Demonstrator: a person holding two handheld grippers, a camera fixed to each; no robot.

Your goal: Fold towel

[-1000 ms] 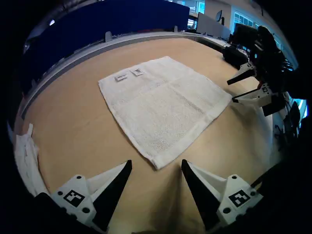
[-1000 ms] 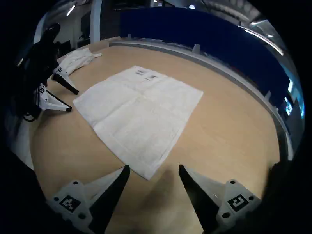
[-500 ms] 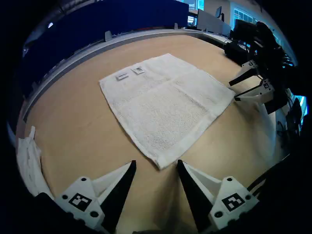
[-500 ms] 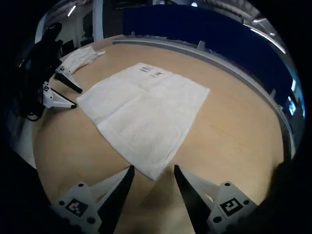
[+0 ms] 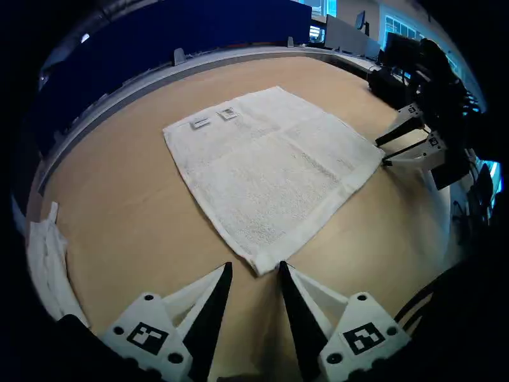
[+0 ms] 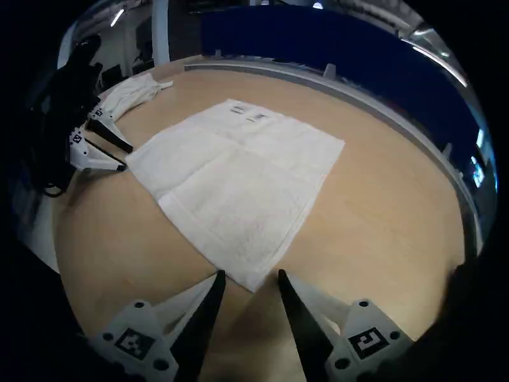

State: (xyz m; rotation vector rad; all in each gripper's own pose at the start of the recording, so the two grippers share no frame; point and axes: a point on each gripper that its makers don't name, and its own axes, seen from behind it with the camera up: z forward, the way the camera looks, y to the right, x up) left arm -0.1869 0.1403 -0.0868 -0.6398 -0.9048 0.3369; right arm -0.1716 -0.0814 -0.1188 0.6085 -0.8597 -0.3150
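Where the left gripper (image 5: 253, 270) reaches in from the bottom of the left gripper view, its two fingers (image 5: 210, 302) stand a narrow gap apart and pinch nothing. The near corner of the white square terry towel (image 5: 273, 172) lies flat at the mouth of that gap, between the two tips; whether either tip touches the cloth cannot be told. The right gripper (image 6: 250, 277), at the bottom of the right gripper view, stands likewise: its fingers (image 6: 294, 312) are slightly spread and close on nothing, with another corner of the towel (image 6: 242, 184) pointing into the gap between their tips.

From each corner the towel spreads up toward the middle of the frame, flat on the pale wooden worktop (image 5: 114, 191), with faint crease lines crossing it. Two small sewn labels (image 5: 227, 114) lie near its far edge.

At the right of the left gripper view the right gripper (image 5: 380, 153) appears farther off, its tips on either side of the towel's right-hand corner. At the upper left of the right gripper view the left gripper (image 6: 128, 160) flanks the left-hand corner in the same way.

A crumpled white cloth (image 5: 44, 267) lies at the lower left edge of the left gripper view, well apart from the towel. A dark blue partition (image 5: 191, 25) runs along the worktop's far side.
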